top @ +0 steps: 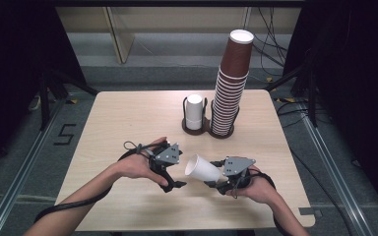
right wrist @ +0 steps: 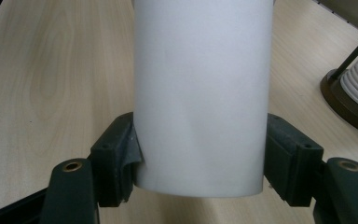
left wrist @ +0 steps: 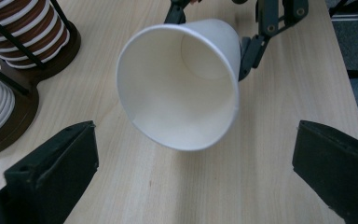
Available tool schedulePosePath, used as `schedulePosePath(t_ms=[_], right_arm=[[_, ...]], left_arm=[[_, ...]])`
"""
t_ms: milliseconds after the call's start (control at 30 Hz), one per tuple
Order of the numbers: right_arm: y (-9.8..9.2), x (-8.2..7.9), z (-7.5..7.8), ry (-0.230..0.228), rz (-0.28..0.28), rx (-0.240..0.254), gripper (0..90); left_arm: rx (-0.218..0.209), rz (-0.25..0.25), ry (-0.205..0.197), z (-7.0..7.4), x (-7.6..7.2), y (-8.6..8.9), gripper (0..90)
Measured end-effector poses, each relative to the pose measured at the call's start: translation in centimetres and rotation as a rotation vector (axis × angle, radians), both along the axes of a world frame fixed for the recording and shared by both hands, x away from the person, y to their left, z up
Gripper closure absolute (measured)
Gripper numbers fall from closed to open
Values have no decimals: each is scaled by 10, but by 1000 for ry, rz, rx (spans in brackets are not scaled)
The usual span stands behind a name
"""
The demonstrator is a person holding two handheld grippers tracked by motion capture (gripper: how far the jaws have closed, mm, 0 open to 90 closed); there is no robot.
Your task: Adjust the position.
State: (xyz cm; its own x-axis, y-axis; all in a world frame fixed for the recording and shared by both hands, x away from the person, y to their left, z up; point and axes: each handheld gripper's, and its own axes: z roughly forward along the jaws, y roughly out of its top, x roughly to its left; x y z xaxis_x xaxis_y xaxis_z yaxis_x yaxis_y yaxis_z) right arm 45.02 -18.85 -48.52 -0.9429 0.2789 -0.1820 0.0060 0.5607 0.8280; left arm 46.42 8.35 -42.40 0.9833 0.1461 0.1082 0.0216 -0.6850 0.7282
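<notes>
A white paper cup lies on its side in the air over the table's front middle, its mouth turned left. My right gripper is shut on it near the base; in the right gripper view both pads press the cup's sides. My left gripper sits just left of the cup's mouth. In the left gripper view its black jaws stand wide apart, the open cup facing them a little way off, held by the right gripper's fingers.
At the table's far middle stands a dark double holder: a short white cup stack on the left, a tall leaning brown-and-white cup stack on the right. The light wooden table has bare room to the left.
</notes>
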Motion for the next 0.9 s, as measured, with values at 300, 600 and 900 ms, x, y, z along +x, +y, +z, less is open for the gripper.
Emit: schedulePosePath(t_ms=[300,600,900], right_arm=[[5,-4,-2,6,25,-6,343],[4,-5,-2,-9,34,-1,344],[8,-6,0,-21,46,10,344]], left_arm=[[-9,-9,34,-5,5,-14,0],[2,-21,57,-12,11,-24,0],[-15,-34,81,-15,13,-25,24]])
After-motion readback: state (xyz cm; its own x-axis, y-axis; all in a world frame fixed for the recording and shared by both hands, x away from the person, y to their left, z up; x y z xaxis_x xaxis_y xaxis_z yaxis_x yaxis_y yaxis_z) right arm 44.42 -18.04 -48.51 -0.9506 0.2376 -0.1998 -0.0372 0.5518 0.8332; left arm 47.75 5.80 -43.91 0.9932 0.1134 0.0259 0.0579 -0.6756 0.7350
